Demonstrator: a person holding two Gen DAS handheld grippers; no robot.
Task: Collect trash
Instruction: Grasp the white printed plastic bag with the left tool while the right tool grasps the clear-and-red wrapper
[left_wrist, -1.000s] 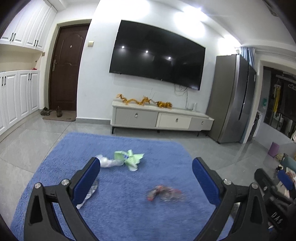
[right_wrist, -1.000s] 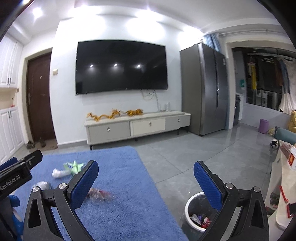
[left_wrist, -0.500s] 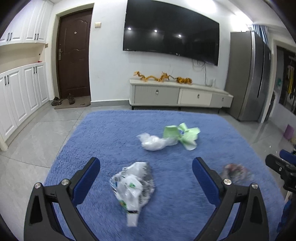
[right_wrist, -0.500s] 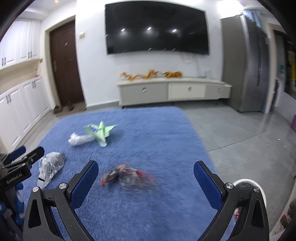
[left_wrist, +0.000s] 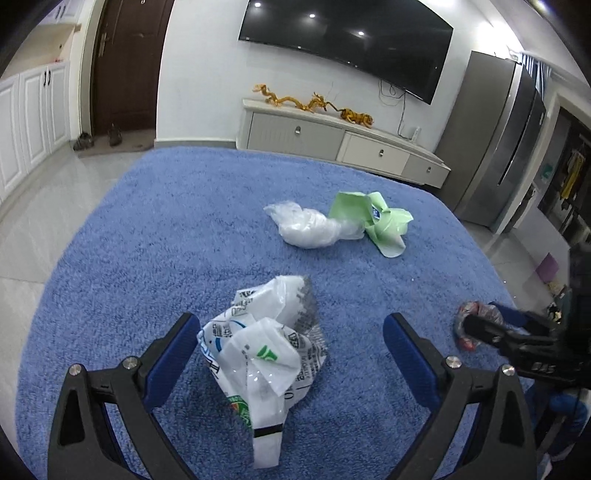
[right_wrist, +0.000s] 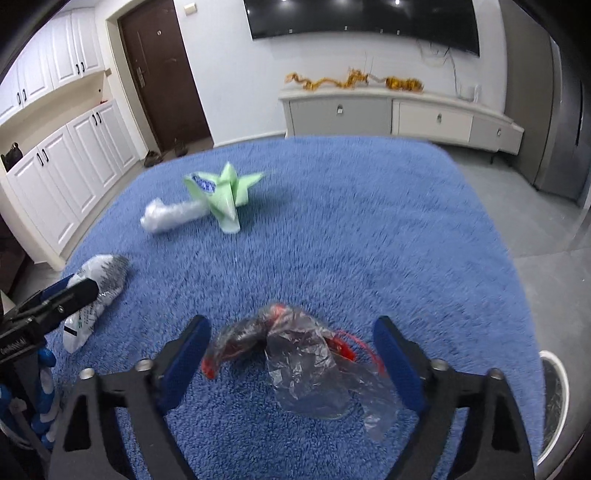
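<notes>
A crumpled white printed bag (left_wrist: 262, 343) lies on the blue rug (left_wrist: 147, 258) between the fingers of my left gripper (left_wrist: 291, 325), which is open and low over it. In the right wrist view, clear plastic with a red wrapper (right_wrist: 295, 354) lies between the pads of my right gripper (right_wrist: 291, 326). Its jaws are closing, and the pads do not press on the plastic. Farther up the rug lie a green wrapper (left_wrist: 380, 221) and a clear white bag (left_wrist: 306, 229), touching each other. Each gripper also shows at the edge of the other's view.
A white bin (right_wrist: 554, 398) stands on the grey tiles at the rug's right edge. A low TV cabinet (left_wrist: 332, 136) lines the far wall, with a grey fridge (left_wrist: 498, 147) to its right. White cupboards (right_wrist: 66, 177) run along the left.
Both grippers have tipped down and dropped toward the rug. The white bag now sits between the left fingers and the red-and-clear wrapper between the right ones, whose jaws have narrowed slightly.
</notes>
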